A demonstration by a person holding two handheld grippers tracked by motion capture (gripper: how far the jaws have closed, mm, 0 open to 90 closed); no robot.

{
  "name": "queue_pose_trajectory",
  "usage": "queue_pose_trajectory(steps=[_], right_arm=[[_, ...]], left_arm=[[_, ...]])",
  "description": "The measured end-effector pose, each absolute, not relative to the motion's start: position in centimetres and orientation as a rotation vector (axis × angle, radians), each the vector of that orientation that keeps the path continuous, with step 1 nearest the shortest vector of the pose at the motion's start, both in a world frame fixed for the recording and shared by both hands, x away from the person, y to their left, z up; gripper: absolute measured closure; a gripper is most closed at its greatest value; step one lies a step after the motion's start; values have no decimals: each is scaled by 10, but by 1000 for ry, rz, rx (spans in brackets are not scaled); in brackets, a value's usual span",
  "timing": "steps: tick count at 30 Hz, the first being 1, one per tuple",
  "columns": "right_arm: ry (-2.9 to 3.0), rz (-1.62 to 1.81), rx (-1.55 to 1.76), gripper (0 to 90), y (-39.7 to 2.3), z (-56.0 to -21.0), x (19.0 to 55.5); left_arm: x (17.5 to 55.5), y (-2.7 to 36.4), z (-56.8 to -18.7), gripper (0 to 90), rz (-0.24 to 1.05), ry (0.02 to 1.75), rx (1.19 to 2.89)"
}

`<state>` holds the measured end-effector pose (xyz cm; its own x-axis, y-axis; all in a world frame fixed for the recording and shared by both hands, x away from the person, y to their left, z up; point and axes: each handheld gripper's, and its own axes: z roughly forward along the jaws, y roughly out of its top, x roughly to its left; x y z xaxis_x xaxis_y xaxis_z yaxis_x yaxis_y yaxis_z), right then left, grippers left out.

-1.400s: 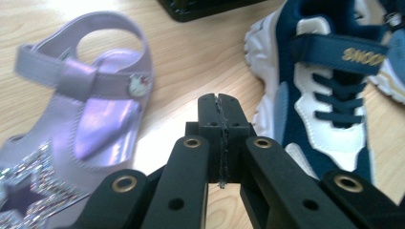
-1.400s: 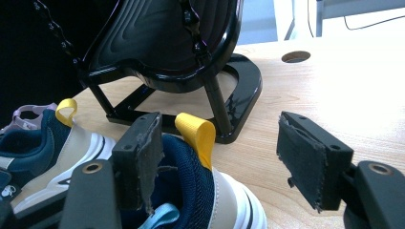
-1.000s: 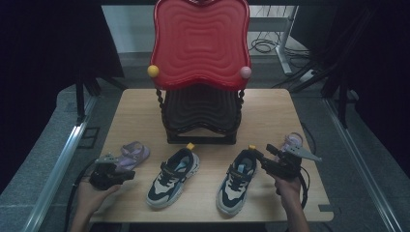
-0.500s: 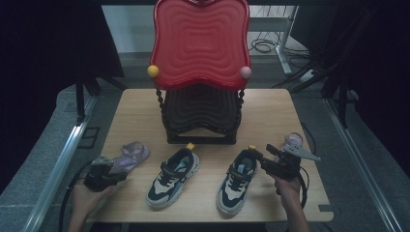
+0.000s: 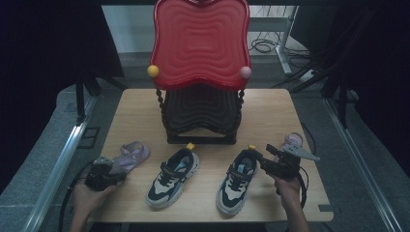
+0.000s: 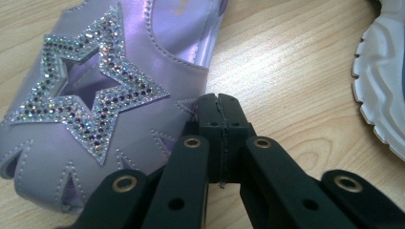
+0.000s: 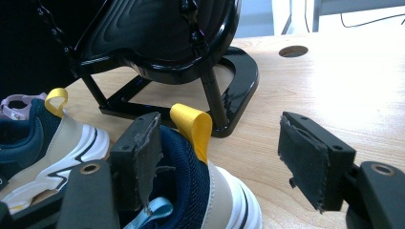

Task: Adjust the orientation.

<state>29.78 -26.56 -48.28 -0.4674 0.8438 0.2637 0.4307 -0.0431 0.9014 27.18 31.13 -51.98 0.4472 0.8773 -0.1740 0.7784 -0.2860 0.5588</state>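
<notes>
Meanwhile, the left gripper, jaws closed and empty, rests beside one purple sandal near the table edge. The right gripper stands open around the heel of one of two sneakers.

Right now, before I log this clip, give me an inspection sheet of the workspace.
Surface: wooden table, bare between the items.
Job's things: purple sandal with a glitter star at the near left; two sneakers, left sneaker and right sneaker, side by side at the near edge; a second purple sandal at the right.
Clutter: nothing seen.
Grippers: left gripper shut, tips at the sandal's edge, nothing seen between them; right gripper open, one jaw inside the right sneaker's heel opening, the other outside.
Cables: one trails from each gripper; more lie on the floor behind.
Surroundings: black rack with a red tray top; dark curtains at the sides.
</notes>
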Motion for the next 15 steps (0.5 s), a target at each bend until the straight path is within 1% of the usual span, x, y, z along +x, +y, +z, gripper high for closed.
queue_pose_trajectory(steps=[15], right_arm=[[1871,1504,1360,322,-265,-483,298]], left_arm=[[271,314,-518,900,246,1408,2133]])
